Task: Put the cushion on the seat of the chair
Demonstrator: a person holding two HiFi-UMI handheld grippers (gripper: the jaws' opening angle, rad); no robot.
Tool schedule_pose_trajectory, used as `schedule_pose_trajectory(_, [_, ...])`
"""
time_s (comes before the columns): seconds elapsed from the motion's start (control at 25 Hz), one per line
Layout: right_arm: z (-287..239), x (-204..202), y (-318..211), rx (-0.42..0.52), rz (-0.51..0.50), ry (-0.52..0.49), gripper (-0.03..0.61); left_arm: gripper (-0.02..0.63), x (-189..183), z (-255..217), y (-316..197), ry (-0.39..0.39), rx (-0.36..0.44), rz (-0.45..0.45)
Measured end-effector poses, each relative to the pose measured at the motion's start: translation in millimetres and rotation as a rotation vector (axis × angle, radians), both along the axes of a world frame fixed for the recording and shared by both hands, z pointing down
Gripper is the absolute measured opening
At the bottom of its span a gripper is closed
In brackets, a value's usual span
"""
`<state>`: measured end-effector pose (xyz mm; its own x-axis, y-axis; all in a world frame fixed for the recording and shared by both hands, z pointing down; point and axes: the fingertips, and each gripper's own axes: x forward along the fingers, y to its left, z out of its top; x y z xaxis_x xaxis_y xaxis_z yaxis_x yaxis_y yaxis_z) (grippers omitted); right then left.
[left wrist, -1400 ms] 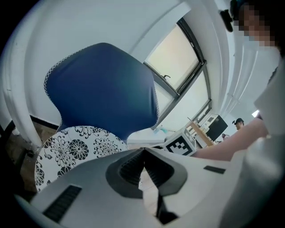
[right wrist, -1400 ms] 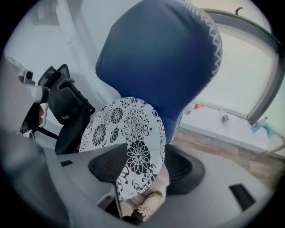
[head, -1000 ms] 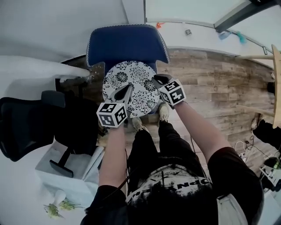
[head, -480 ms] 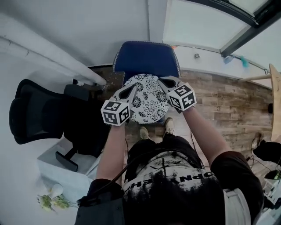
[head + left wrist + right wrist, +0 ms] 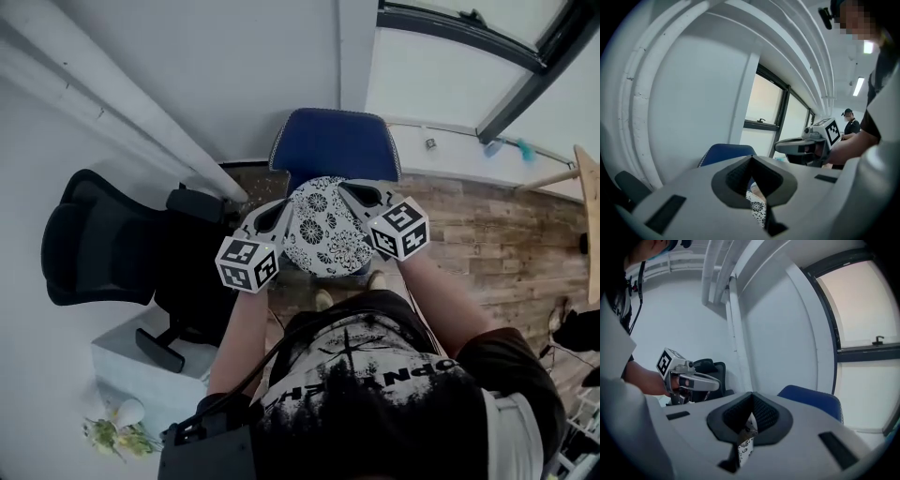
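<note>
A round white cushion (image 5: 323, 227) with a black flower print hangs in the air between my two grippers, in front of the blue chair (image 5: 335, 141). My left gripper (image 5: 284, 208) is shut on the cushion's left edge, and my right gripper (image 5: 348, 188) is shut on its upper right edge. In the left gripper view the patterned cloth (image 5: 757, 212) is pinched in the left gripper (image 5: 757, 194), with the blue chair (image 5: 725, 154) behind. In the right gripper view a fold of the cushion (image 5: 746, 443) sits in the right gripper (image 5: 748, 425). The seat is mostly hidden under the cushion.
A black office chair (image 5: 94, 246) stands left of the blue chair, beside a white box (image 5: 141, 361). A white pipe (image 5: 112, 108) runs along the wall. A wood floor (image 5: 487, 234) stretches to the right. A small plant (image 5: 120, 433) lies at the lower left.
Both grippers have risen with the cushion held between them. The blue chair now sits farther away and smaller in the head view, and more wall and window show.
</note>
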<state>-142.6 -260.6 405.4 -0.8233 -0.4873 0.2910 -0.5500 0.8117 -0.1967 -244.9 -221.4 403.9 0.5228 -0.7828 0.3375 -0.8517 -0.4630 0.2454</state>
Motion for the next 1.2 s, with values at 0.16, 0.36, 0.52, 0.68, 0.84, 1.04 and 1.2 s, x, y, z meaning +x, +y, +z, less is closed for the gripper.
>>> schedule_pose_trajectory(0.16, [-20.4,-12.6,11.1,0.038,-0.007,-0.025,0.018,0.014,-18.1,-13.3,14.2,-0.012,0.034,-0.017])
schedule_pose_trajectory(0.36, [-32.6,-23.8,22.2,0.054,-0.019,-0.051,0.018,0.014,-31.8,-22.6,27.2,-0.029,0.065,-0.022])
schedule_pose_trajectory(0.52, [-34.4,-30.7,31.6,0.063,-0.039,-0.053,0.018,0.014,-39.7,-22.8,36.8,-0.025,0.073,-0.038])
schedule_pose_trajectory(0.68, [-33.9,-36.1,33.1,0.072,-0.051,-0.053,0.018,0.015,-42.0,-24.0,40.7,-0.036,0.083,-0.045])
schedule_pose_trajectory(0.84, [-29.2,-41.3,33.8,0.066,-0.065,-0.042,0.018,0.014,-44.5,-22.5,42.3,-0.051,0.087,-0.044])
schedule_pose_trajectory(1.04, [-25.6,-45.3,33.5,0.084,-0.073,-0.002,0.018,0.015,-50.5,-19.8,41.2,-0.054,0.082,-0.049])
schedule_pose_trajectory(1.2, [-23.8,-47.4,30.4,0.083,-0.071,0.004,0.018,0.014,-52.8,-18.7,37.8,-0.048,0.082,-0.053])
